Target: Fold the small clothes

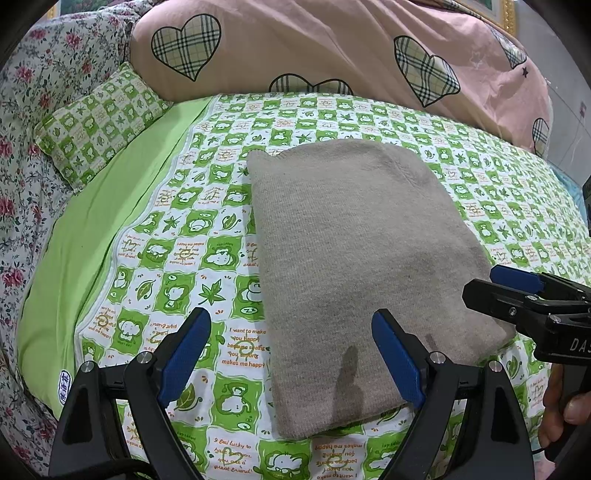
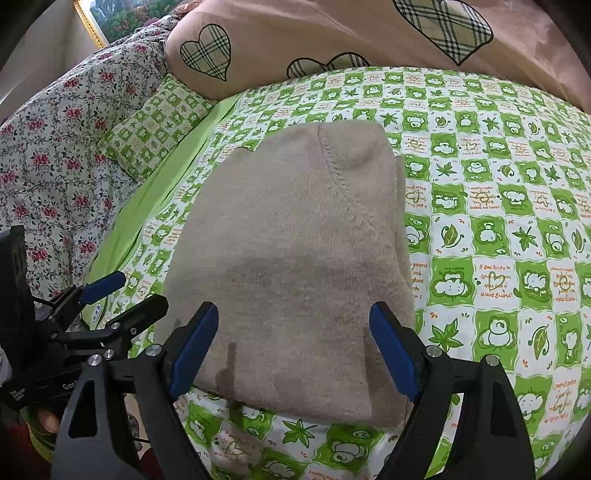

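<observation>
Folded beige sweater (image 1: 354, 273) flat on the green-checked bed sheet (image 1: 184, 236), left claw (image 1: 291, 354) and right claw (image 2: 293, 350) both wide open, empty, hovering over the sweater's near edge.

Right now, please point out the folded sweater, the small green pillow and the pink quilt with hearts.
folded sweater (image 1: 354, 258), left wrist view, middle of its top layer.
small green pillow (image 1: 99, 122), left wrist view, centre of its checked cover.
pink quilt (image 2: 332, 33), right wrist view, plain pink cloth between hearts.
</observation>
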Demonstrator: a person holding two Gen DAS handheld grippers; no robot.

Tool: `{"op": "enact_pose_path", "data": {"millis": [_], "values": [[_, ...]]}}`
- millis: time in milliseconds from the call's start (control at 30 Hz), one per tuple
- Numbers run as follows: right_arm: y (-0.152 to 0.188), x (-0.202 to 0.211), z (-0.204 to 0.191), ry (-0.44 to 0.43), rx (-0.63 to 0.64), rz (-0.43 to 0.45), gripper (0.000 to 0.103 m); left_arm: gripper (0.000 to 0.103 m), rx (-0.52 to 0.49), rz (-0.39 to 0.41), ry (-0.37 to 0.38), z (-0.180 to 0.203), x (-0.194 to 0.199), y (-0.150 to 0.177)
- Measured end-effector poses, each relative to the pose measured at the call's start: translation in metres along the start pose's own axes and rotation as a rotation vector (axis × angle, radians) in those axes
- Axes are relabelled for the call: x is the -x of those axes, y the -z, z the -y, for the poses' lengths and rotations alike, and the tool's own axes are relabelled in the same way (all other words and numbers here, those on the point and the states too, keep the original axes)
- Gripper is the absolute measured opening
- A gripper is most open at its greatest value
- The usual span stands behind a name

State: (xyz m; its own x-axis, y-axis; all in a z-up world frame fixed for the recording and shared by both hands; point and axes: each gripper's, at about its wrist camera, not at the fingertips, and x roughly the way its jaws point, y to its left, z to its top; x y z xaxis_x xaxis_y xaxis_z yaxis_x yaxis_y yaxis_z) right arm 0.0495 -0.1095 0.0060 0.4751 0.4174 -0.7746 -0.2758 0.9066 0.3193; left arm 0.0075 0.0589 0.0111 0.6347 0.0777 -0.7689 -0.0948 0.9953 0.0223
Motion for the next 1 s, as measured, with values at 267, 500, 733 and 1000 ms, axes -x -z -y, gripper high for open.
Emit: {"op": "enact_pose_path", "data": {"millis": [267,500,733,1000], "values": [[-0.002,-0.001,0.002,-0.003,0.0,-0.001,0.084,0.089,-0.003,0.0,-0.002,-0.001,-0.002,-0.003],[-0.006,-0.002,0.003,-0.002,0.006,-0.001,0.084,0.089,0.0,0.012,-0.013,-0.002,-0.007,-0.01],[-0.018,-0.003,0.012,0.009,0.0,0.006,0.085,0.089,0.017,0.01,-0.022,-0.009,-0.015,-0.024],[-0.022,-0.01,0.017,-0.001,0.004,-0.006,0.085,0.089,0.027,-0.016,-0.025,-0.011,-0.023,-0.027]]}}
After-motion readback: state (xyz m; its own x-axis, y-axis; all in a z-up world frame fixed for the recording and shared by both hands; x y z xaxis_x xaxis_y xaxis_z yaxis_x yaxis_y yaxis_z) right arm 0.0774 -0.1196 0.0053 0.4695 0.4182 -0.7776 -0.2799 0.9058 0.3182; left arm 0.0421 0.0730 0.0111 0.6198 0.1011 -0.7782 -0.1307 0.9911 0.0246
